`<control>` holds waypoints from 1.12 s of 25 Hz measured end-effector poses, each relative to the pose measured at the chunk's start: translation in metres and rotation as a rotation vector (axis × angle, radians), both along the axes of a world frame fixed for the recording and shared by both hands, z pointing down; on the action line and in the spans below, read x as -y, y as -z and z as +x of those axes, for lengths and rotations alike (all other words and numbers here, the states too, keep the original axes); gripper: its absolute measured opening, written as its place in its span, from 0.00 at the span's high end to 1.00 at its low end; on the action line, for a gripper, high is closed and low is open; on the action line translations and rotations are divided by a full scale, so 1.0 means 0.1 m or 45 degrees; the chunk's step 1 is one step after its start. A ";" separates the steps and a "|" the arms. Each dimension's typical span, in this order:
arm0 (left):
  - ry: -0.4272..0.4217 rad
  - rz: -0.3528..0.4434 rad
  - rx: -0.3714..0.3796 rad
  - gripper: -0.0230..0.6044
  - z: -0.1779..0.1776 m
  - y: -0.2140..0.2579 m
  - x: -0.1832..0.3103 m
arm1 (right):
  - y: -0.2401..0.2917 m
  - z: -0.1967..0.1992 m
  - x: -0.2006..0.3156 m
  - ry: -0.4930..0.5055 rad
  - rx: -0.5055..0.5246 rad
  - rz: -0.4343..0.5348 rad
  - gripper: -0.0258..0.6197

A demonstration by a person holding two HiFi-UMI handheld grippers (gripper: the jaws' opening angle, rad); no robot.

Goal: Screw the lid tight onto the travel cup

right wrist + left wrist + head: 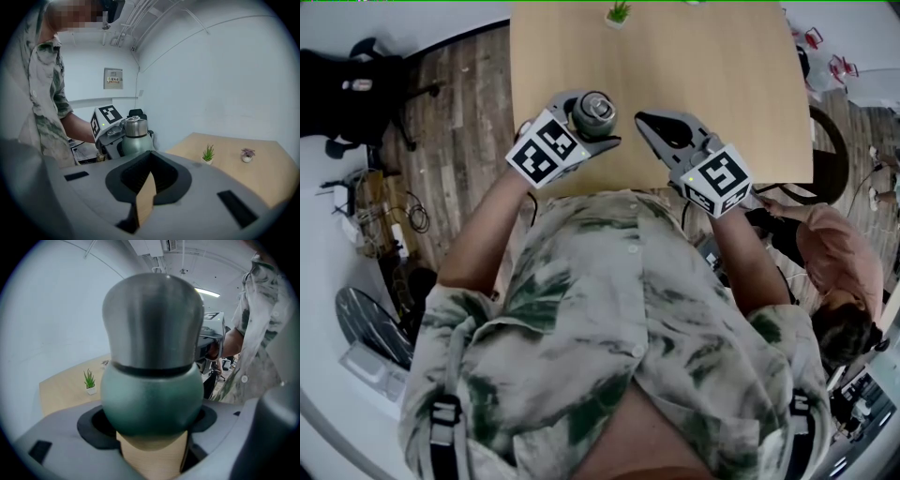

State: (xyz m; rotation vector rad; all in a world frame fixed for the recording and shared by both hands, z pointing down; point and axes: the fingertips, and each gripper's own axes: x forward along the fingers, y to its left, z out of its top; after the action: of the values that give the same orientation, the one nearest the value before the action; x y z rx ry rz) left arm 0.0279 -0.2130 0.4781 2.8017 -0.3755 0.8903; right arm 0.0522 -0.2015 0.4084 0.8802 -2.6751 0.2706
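The left gripper (pixel 596 131) clamps the green body of the travel cup (pixel 150 399) above the desk's (pixel 731 75) near edge, with the steel lid (pixel 152 319) on top of the cup; near it to the right, not touching, the right gripper (pixel 645 122) hangs with its jaws pressed together, empty.

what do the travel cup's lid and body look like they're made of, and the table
lid: looks like brushed stainless steel, grey with a soft vertical sheen.
travel cup body: probably metal under a matte dark green coating, as its highlights are dull and faintly speckled.
table: light wood or wood-look laminate, pale tan with faint streaks; which one is unclear.
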 end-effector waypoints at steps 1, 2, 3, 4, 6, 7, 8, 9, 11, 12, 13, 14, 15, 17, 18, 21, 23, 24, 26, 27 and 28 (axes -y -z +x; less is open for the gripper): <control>0.005 0.000 -0.001 0.34 -0.02 0.00 0.01 | -0.01 0.00 0.00 -0.011 -0.003 -0.001 0.93; 0.008 0.000 -0.002 0.34 -0.02 0.01 0.01 | -0.02 0.00 0.01 -0.023 -0.004 -0.002 0.93; 0.009 0.000 -0.002 0.34 -0.03 0.01 0.01 | -0.02 0.01 0.01 -0.037 -0.004 -0.002 0.93; 0.007 0.000 -0.002 0.34 -0.04 0.01 0.02 | -0.03 0.02 0.02 -0.050 -0.001 -0.004 0.93; 0.006 0.000 -0.001 0.34 -0.06 0.01 0.02 | -0.04 0.01 0.02 -0.072 0.001 -0.009 0.93; 0.007 0.000 0.000 0.34 -0.08 0.01 0.02 | -0.05 0.00 0.02 -0.080 0.000 -0.010 0.93; 0.006 0.000 0.002 0.34 -0.09 0.00 0.02 | -0.05 0.00 0.02 -0.088 -0.001 -0.010 0.93; 0.005 0.002 0.005 0.34 -0.10 0.00 0.02 | -0.06 -0.01 0.02 -0.094 0.000 -0.010 0.93; 0.003 0.005 0.009 0.34 -0.11 0.00 0.02 | -0.06 -0.01 0.01 -0.107 0.004 -0.009 0.93; 0.005 0.006 0.010 0.34 -0.11 -0.01 0.02 | -0.07 -0.01 0.01 -0.114 0.005 -0.009 0.93; 0.009 0.006 0.010 0.34 -0.12 -0.01 0.02 | -0.07 0.00 0.01 -0.122 0.005 -0.008 0.93; 0.012 0.007 0.010 0.34 -0.12 -0.01 0.03 | -0.07 0.01 0.01 -0.129 0.005 -0.009 0.93; 0.013 0.007 0.011 0.34 -0.12 -0.01 0.02 | -0.08 0.01 0.01 -0.135 0.003 -0.009 0.93; 0.014 0.007 0.012 0.34 -0.14 -0.01 0.01 | -0.09 0.00 -0.01 -0.143 -0.001 -0.008 0.93; 0.013 0.006 0.011 0.34 -0.15 -0.01 0.01 | -0.09 -0.01 -0.02 -0.148 -0.003 -0.008 0.93; 0.011 0.006 0.011 0.34 -0.17 -0.02 0.01 | -0.10 -0.02 -0.03 -0.160 -0.003 -0.006 0.93; 0.008 0.003 0.012 0.34 -0.17 -0.02 0.00 | -0.10 -0.02 -0.04 -0.168 -0.003 -0.005 0.93; 0.006 0.002 0.013 0.34 -0.18 -0.03 -0.01 | -0.10 -0.03 -0.04 -0.171 -0.004 -0.005 0.93; 0.003 0.001 0.014 0.34 -0.20 -0.03 -0.01 | -0.10 -0.04 -0.05 -0.177 -0.006 -0.004 0.93; 0.002 0.001 0.015 0.34 -0.20 -0.02 -0.01 | -0.09 -0.04 -0.05 -0.179 -0.006 -0.005 0.93; 0.001 0.001 0.015 0.34 -0.20 -0.02 -0.01 | -0.10 -0.03 -0.05 -0.181 -0.006 -0.005 0.93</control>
State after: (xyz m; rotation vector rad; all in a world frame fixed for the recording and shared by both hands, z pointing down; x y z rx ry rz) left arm 0.0083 -0.2123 0.4804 2.7977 -0.3789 0.9065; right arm 0.0491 -0.1962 0.4179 1.0702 -2.6105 0.3060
